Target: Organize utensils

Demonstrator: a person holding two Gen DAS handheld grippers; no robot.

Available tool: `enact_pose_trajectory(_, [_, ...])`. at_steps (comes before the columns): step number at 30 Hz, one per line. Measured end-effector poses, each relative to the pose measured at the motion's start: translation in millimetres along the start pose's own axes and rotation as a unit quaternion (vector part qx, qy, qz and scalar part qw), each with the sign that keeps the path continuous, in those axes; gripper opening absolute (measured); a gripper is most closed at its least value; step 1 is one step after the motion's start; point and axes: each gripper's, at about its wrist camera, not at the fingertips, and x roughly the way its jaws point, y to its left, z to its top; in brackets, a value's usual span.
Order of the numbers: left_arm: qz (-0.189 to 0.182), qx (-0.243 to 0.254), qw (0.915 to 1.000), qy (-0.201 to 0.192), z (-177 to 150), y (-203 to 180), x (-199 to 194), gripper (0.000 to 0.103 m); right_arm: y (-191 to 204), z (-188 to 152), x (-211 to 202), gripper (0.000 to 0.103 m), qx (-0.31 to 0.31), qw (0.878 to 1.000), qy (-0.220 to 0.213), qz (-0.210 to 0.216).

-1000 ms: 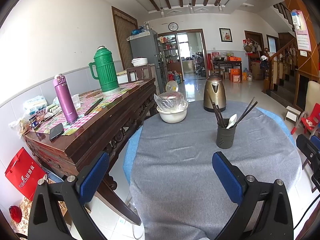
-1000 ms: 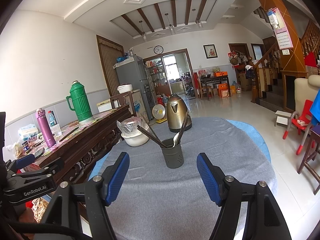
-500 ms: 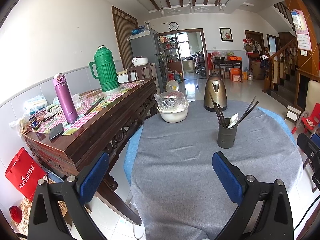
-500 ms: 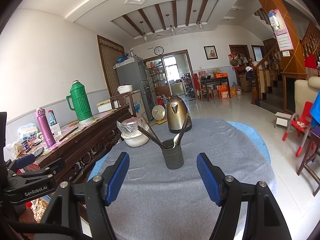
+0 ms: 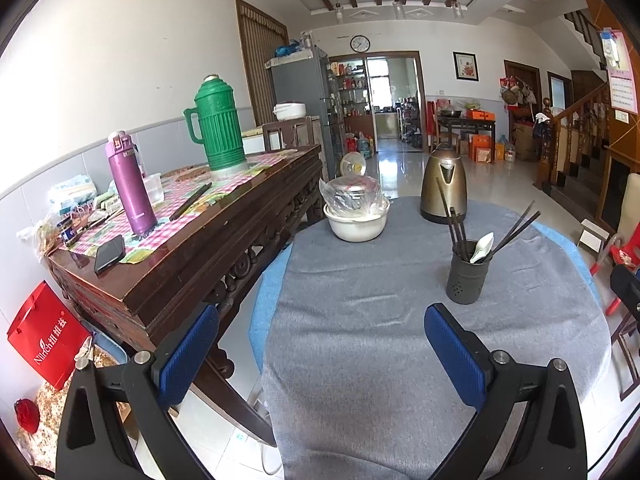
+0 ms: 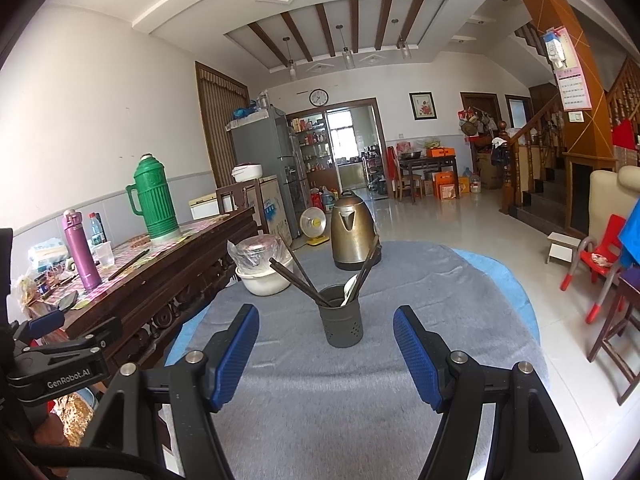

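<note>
Grey-clothed table (image 6: 440,280), dark perforated holder (image 6: 341,322) of chopsticks (image 6: 298,276), both tongs wide, empty.

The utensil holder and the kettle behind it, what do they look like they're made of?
Utensil holder: matte dark grey with small drain holes, probably plastic, possibly coated metal. Kettle: brushed metal, bronze-tinted, judging by its soft sheen and reflections, with a dark base.

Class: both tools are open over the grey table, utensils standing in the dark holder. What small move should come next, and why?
Probably ease the right tool forward toward the utensil holder: it is open, empty, lined up with the holder, and short of the chopsticks and white spoon.
</note>
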Motion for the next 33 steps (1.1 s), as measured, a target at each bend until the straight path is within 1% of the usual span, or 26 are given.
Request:
enact_pose_trajectory(8, [-0.002,-0.004,0.9998,0.017,10,0,26,0.102,-9,16,25,0.073,-0.016,1.000,0.008,-0.005])
enact_pose_trajectory(14, [-0.004,-0.006,0.9995,0.031,19,1,49,0.102,-22,30,56,0.073,-0.022,0.999,0.020,-0.012])
enact_pose_trajectory(17, [-0.004,-0.007,0.9994,0.033,24,1,58,0.102,-20,33,69,0.073,-0.028,0.999,0.024,-0.017])
enact_pose_trajectory(21, [-0.012,-0.008,0.9992,0.037,29,0,70,0.102,-27,39,90,0.073,-0.034,0.999,0.031,-0.026])
enact_pose_trajectory(23, [-0.016,-0.006,0.9991,0.038,30,-2,75,0.102,-22,39,98,0.073,-0.037,0.998,0.034,-0.030])
enact_pose_trajectory(24, [-0.019,-0.004,0.9991,0.038,31,-3,77,0.102,-26,41,105,0.073,-0.038,0.998,0.038,-0.032])
enact_pose_trajectory(25, [-0.020,-0.003,0.9991,0.037,32,-4,78,0.102,-19,37,105,0.073,-0.040,0.998,0.040,-0.034])
enact_pose_trajectory(29, [-0.029,0.001,0.9990,0.035,35,-8,85,0.102,-25,38,123,0.073,-0.047,0.997,0.052,-0.044])
enact_pose_trajectory(32, [-0.037,0.004,0.9986,0.038,38,-11,92,0.102,-10,25,124,0.073,-0.049,0.996,0.054,-0.050])
enact_pose_trajectory(33, [-0.037,0.005,0.9985,0.039,38,-12,94,0.102,-12,25,129,0.073,-0.052,0.996,0.056,-0.053])
